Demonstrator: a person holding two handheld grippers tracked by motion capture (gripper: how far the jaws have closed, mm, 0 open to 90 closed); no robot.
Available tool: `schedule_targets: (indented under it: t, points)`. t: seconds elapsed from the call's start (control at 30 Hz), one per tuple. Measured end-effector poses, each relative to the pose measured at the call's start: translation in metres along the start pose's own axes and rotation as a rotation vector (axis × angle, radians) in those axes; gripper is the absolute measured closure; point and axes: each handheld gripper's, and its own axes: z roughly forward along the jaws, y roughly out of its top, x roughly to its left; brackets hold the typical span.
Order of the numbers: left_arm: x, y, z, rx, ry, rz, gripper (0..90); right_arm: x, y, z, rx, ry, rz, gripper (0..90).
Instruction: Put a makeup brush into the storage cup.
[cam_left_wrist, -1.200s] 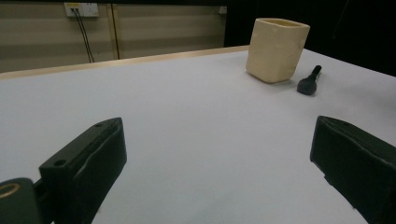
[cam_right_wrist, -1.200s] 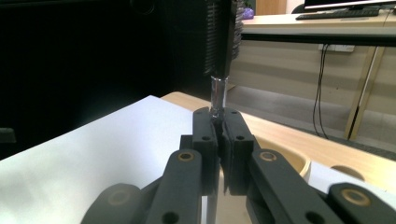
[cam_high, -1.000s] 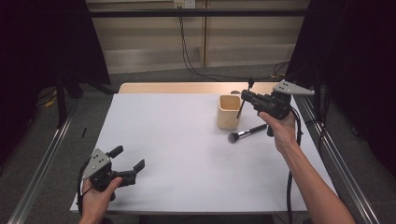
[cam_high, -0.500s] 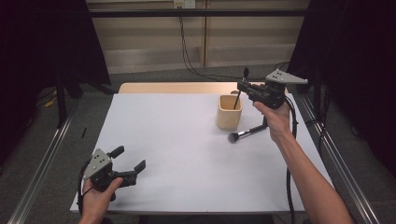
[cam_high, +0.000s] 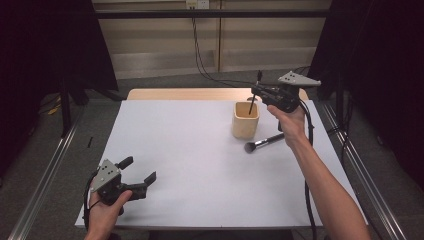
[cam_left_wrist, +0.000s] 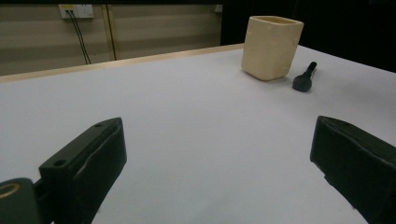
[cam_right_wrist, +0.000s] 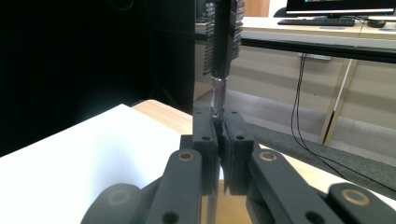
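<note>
Above the cup (cam_high: 245, 120), at two o'clock on the table (cam_high: 190, 165), the right gripper (cam_high: 256, 91) clamped a slim brush (cam_right_wrist: 223, 51), not yet dropped in. A second brush (cam_high: 262, 142) lay beside the cup, untouched; the left gripper (cam_high: 134, 172) gaped idle.

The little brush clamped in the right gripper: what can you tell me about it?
The slim brush is pinched by the shut right gripper around its lower metal part. In the right gripper view it stands upright: a dark comb-like head with fine teeth or bristles on top, then a shiny silver collar going down between the pads. In the high view its thin dark handle hangs tilted, its tip at the mouth of the cream cup; whether it touches the cup I cannot tell.
</note>
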Motion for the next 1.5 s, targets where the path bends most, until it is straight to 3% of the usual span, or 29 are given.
schedule_targets:
  t: [0.97, 1.5]
  points:
    - [0.006, -0.001, 0.002, 0.01, 0.01, 0.002, 3.6, -0.006, -0.023, 0.018, 0.062, -0.011, 0.003, 86.2]
    - [0.007, -0.001, 0.002, 0.01, 0.008, 0.005, 3.6, -0.011, -0.043, 0.022, 0.078, -0.013, 0.037, 86.1]
